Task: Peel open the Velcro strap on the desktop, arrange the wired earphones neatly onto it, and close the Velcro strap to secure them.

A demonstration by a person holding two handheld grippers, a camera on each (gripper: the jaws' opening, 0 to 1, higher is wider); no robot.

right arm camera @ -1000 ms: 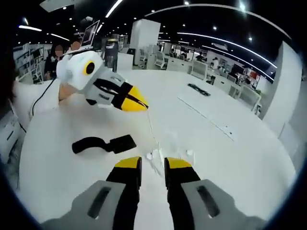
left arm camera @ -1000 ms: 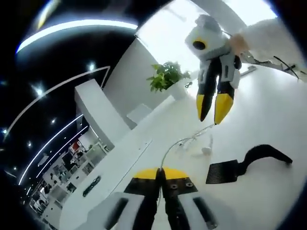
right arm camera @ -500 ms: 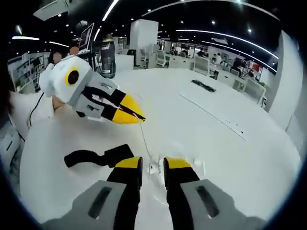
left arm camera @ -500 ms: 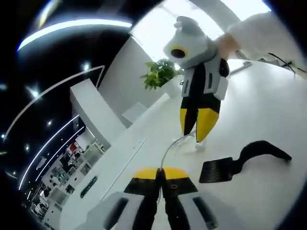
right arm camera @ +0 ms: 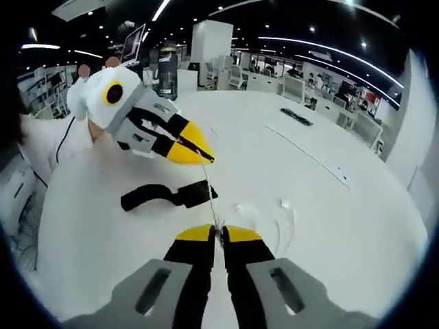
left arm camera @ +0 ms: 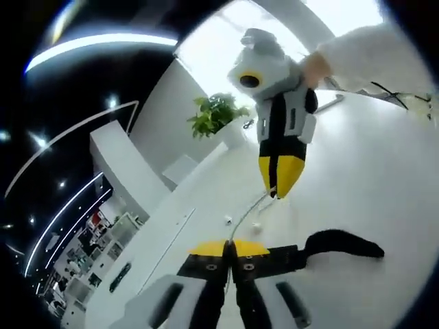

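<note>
The jaws of the left gripper stay clenched on the cord; those of the right gripper, apart a second ago, have now clenched on the same cord, so it runs taut between both; earbuds trail on the white surface; the strap lies open just beside them, ready to receive the coil.

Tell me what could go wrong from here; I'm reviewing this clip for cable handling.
Both tools, left and right, are shut on the thin earphone cable, stretched between them. Pulling apart could strain or snap it. The earbuds lie loose on the desk and may drag or tangle. The open strap lies under the cable, and its Velcro could snag the wire.
</note>
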